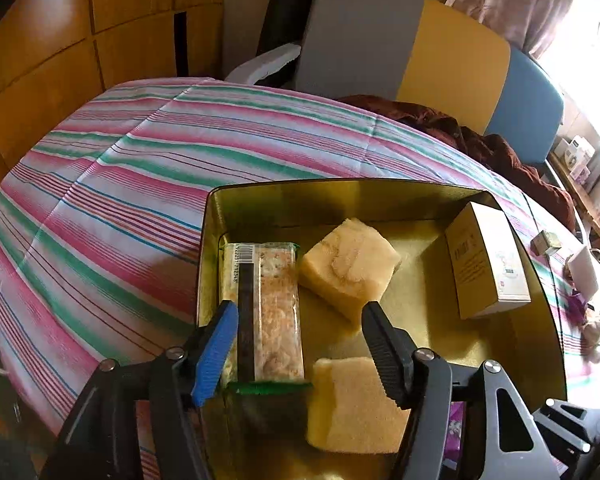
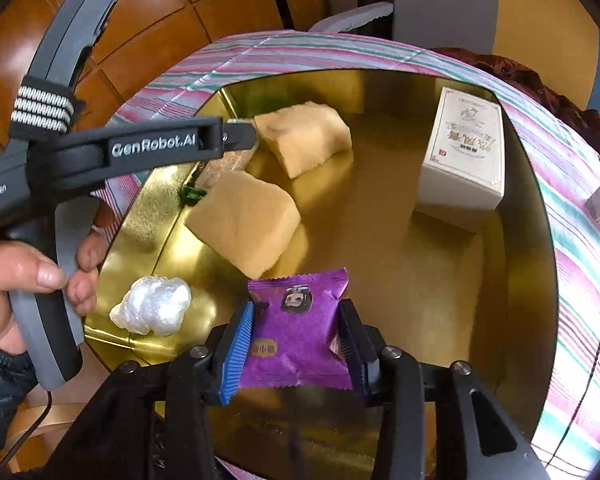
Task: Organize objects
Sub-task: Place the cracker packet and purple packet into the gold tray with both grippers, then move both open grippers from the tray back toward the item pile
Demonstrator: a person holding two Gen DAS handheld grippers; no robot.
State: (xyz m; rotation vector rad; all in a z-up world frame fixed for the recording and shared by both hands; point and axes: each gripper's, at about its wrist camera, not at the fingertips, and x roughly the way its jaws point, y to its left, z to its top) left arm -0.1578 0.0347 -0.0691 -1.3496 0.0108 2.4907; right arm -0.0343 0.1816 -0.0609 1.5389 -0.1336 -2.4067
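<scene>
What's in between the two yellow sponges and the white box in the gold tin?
Nothing. In the right wrist view, only bare gold floor of the tin lies between the sponges and the white box.

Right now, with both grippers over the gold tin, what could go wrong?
1. The right gripper has the purple packet between its jaws, which look barely loosened; lifting away now might drag the packet back out.
2. The left gripper stands open around the clear-wrapped snack bar, close to two yellow sponge blocks; closing or withdrawing carelessly could nudge them.
3. The white box stands upright by the tin's wall; a bump might tip it.
</scene>
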